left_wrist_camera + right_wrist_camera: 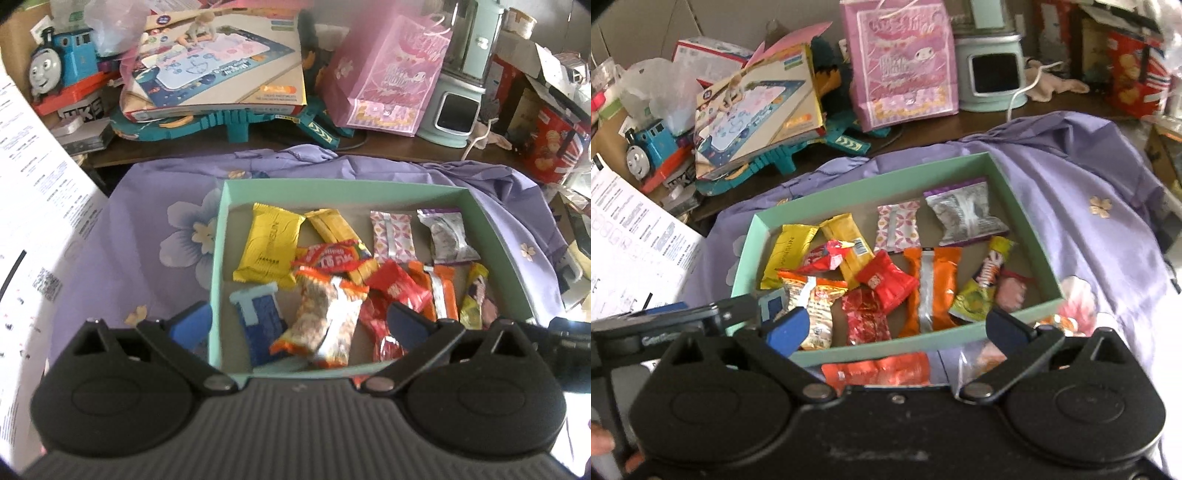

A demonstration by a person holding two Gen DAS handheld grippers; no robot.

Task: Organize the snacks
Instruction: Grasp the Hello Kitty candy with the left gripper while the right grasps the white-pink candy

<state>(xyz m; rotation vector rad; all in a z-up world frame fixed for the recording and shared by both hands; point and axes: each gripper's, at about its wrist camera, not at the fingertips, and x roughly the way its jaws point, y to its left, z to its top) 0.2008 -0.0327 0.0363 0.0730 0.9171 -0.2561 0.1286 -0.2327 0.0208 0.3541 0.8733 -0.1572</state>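
Right wrist view: my right gripper (895, 326) hangs wide and empty above the near wall of the mint-green box (886, 352), where most snacks already lie. An orange-red packet (877, 371) and a clear packet (982, 360) wait outside on the lilac cloth (1089, 184). My left gripper (301, 319) hovers spread, holding nothing.

Matte black left gripper (299, 325): ribbed grey housing at 6 o'clock, round black hubs at 7 and 5, silver pivot screws, blue fingertips (194, 323). Same build on right gripper (897, 328), smooth scuffed black housing, blue pads (788, 328).
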